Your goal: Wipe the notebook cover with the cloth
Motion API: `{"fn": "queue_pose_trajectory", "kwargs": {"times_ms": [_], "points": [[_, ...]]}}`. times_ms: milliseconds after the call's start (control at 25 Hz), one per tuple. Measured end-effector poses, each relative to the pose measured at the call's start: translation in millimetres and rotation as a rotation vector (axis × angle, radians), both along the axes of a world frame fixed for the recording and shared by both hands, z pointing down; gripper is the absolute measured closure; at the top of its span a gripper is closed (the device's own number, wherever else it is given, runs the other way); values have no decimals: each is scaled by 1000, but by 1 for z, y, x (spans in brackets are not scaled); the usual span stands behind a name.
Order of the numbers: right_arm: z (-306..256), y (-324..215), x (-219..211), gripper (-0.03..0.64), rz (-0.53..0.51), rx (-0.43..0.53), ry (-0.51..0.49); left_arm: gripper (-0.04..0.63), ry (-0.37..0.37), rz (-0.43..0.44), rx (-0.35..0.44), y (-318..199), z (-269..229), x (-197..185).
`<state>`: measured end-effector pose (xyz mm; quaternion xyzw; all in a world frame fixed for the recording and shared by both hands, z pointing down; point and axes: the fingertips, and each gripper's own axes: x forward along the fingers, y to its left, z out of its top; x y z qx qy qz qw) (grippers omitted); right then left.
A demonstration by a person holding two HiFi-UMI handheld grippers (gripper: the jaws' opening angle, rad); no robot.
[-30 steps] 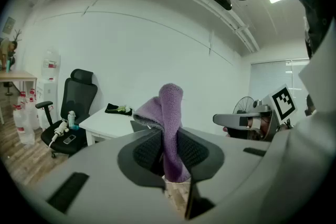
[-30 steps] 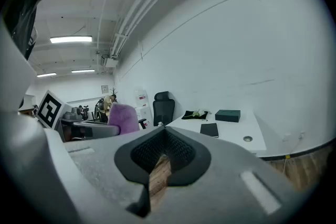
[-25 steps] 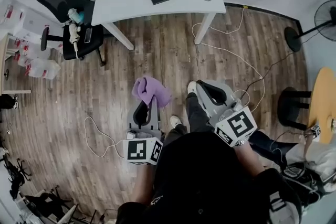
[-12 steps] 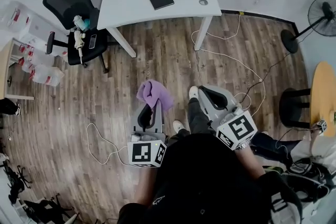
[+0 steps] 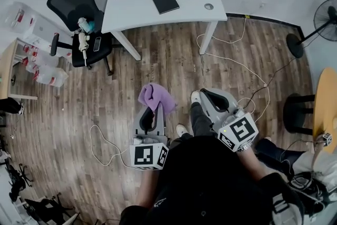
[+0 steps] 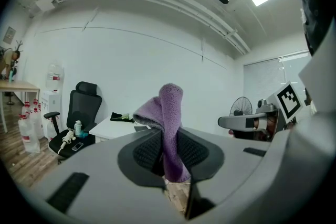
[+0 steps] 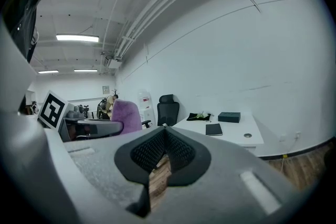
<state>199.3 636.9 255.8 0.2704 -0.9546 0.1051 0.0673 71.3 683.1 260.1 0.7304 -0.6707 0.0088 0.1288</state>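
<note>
Upright, cloth (image 6: 171, 107) in left gripper (image 6: 167, 139).

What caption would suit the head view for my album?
Left gripper clamps a purple cloth; the dark notebook lies on the white desk ahead.

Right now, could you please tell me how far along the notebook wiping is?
Done: the left hand-held gripper clamps the purple cloth. In hand: it hangs over the floor, short of the white table. Left: wiping the black notebook lying there; the right hand-held gripper is shut, empty.

head view steeply down from above; gripper views level, sharing desk (image 5: 137, 8).
</note>
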Motion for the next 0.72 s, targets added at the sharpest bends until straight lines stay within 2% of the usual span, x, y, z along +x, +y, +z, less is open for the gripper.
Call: {"fn": "queue_pose_trajectory", "kwargs": {"times_ms": [240, 520, 720], "points": [[4, -42, -2, 614, 5, -16, 2, 528, -7, -8, -4, -38, 3, -3], [-1, -113, -8, 614, -8, -12, -1, 528, -24, -12, -1, -105, -1, -7], [-8, -164, -4, 614, -33, -20, -15, 528, -46, -48, 3, -155, -11, -9]]}}
